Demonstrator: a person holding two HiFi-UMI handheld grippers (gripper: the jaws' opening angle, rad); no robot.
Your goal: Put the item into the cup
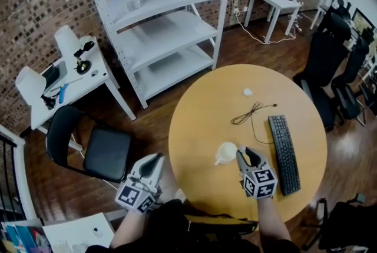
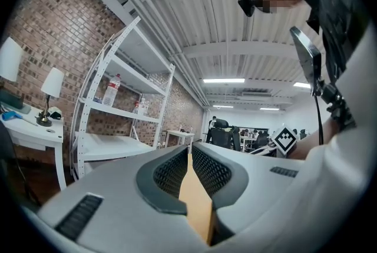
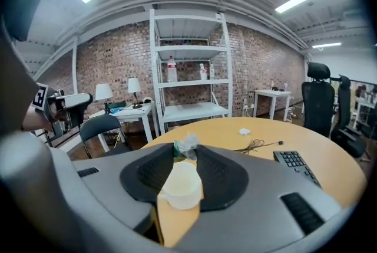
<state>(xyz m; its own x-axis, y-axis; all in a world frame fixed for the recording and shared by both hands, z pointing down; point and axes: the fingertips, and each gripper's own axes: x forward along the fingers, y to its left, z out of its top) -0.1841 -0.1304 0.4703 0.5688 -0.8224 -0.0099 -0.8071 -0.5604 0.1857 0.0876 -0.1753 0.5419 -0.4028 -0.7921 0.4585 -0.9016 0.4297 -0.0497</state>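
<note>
I am pinching the small crumpled pale wrapper [image 3: 188,141] at the tips of my half-closed right tongs [image 3: 185,149], right by the small white cup [image 3: 181,184] on the round wooden table [image 3: 306,151], risking a mistimed drop beside the rim or a knocked cup, while my left tongs [image 2: 189,154] are hanging closed and empty.

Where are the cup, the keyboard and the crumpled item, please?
cup [image 3: 181,199]: right gripper view, its side wall.
keyboard [image 1: 284,154]: head view, middle keys.
crumpled item [image 3: 186,143]: right gripper view, its top.
</note>
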